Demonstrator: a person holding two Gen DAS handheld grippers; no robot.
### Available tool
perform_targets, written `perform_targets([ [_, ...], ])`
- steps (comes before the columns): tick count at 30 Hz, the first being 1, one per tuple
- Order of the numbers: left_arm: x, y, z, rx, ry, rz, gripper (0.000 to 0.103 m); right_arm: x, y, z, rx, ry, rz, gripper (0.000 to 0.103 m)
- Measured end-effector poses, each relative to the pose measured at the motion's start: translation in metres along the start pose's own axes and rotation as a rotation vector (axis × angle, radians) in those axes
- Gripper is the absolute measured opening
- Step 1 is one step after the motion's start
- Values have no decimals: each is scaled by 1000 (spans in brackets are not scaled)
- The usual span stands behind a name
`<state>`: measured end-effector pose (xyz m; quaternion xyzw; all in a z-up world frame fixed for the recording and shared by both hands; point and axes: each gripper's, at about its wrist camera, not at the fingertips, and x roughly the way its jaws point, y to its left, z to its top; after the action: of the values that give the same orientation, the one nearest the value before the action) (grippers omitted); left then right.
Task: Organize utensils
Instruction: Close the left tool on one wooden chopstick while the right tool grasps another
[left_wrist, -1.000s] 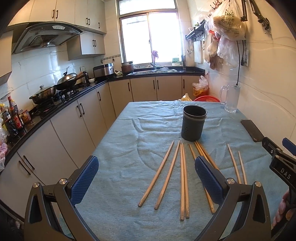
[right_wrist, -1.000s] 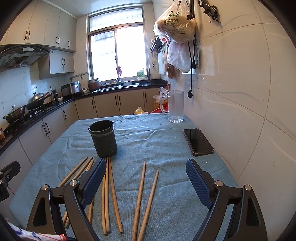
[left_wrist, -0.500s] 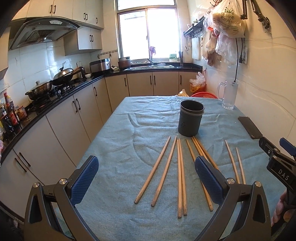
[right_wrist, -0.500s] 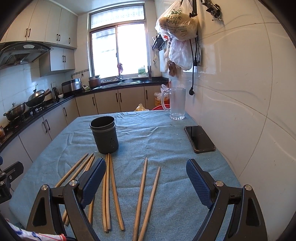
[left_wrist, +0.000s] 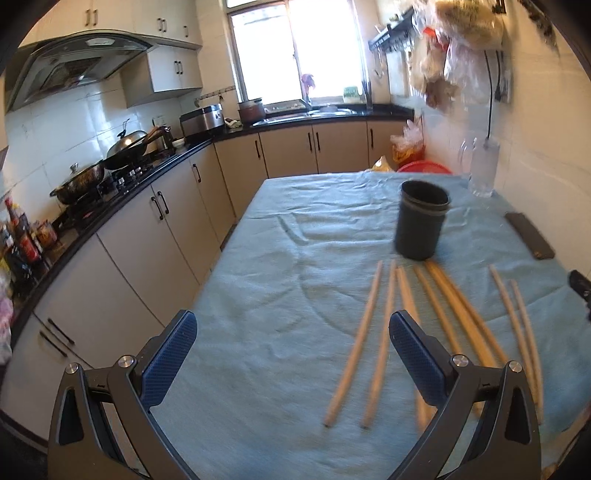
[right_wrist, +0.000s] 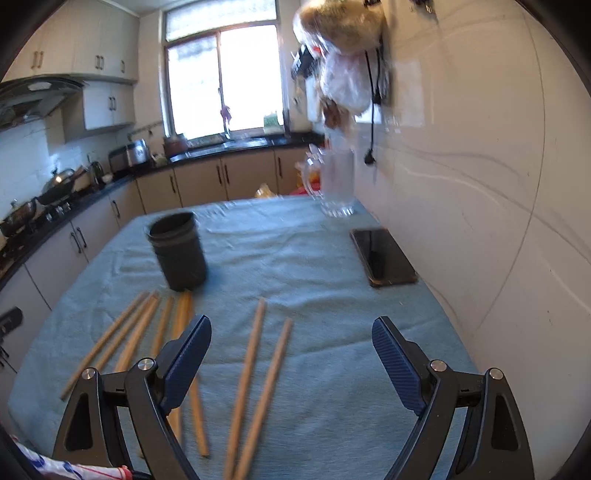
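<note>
Two tongs: you are holding both spread wide, each grasping nothing.
Left tongs (left_wrist: 291, 349): you are hovering them over the blue cloth (left_wrist: 295, 295) on the counter, with the leftmost chopsticks (left_wrist: 354, 345) lying between the pads.
Right tongs (right_wrist: 291, 354): you are hovering them over the right-hand pair of chopsticks (right_wrist: 258, 384), which is lying between the pads (right_wrist: 186, 363).
Chopsticks: they are lying loose on the cloth, fanned out just in front of the holder; the blur is hiding the exact count.
Holder: the dark utensil cup (left_wrist: 421, 221) is standing upright on the cloth, beyond the chopstick tips.
Phone (right_wrist: 382, 256): it is lying flat near the wall.
Glass mug (right_wrist: 336, 184): it is standing at the far end of the counter.
</note>
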<state>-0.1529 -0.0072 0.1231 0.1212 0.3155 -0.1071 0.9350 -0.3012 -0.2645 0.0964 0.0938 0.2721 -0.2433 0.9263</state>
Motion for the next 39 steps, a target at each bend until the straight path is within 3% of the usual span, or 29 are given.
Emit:
perform_targets([
  [3, 23, 5, 9, 33, 50, -32, 103, 16, -14, -2, 3, 66, 12, 92],
  [5, 38, 3, 14, 42, 79, -97, 98, 32, -23, -2, 17, 135, 60, 91],
  [7, 58, -5, 20, 56, 146, -165, 76, 47, -29, -3, 43, 209, 111, 79],
  [9, 74, -17, 22, 84, 195, -224, 65, 67, -31, -4, 77, 305, 190, 69],
  [12, 97, -39, 23, 132, 241, -301, 60, 90, -28, -7, 83, 378, 234, 55],
  [14, 115, -53, 22, 157, 283, -333, 54, 100, -22, -8, 56, 404, 222, 51],
  [19, 152, -70, 21, 165, 377, -365, 25, 115, -9, -10, 19, 438, 220, 47],
  [26, 176, -81, 23, 192, 414, -368, 21, 128, 4, -7, -39, 462, 183, 41],
  [28, 179, -83, 24, 208, 414, -365, 18, 131, 6, -5, -60, 470, 163, 28],
  [31, 187, -84, 30, 210, 429, -370, 11, 137, 7, -1, -83, 495, 138, 19],
  [39, 197, -91, 38, 239, 431, -368, 11, 162, 18, 16, -155, 597, 120, 19],
])
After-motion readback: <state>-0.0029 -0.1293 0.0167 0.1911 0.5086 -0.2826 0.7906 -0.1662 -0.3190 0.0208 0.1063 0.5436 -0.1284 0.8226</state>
